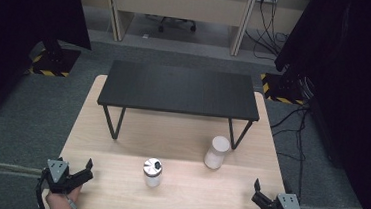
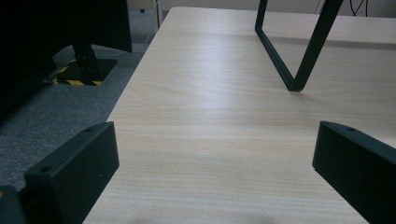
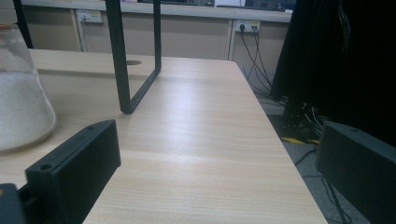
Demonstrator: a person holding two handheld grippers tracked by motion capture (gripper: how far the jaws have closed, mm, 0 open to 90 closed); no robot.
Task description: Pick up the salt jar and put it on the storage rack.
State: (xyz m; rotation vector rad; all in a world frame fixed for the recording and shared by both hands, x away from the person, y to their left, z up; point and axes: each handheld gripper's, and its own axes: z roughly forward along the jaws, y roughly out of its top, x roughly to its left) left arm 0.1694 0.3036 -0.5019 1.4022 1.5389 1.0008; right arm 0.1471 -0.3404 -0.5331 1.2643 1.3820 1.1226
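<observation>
A clear jar with a silver lid and black knob stands near the front middle of the light wooden table. A white-lidded jar holding white powder stands to its right; its side appears at the left of the right gripper view as the powder jar. My left gripper rests open at the table's front left corner, nothing between its jaws. At the front right corner my right gripper is open too, and its jaws have nothing between them.
A low black shelf on thin metal legs spans the far half of the table; one leg stands ahead of the right gripper. Dark curtains hang on both sides, cables lie on the floor at the right.
</observation>
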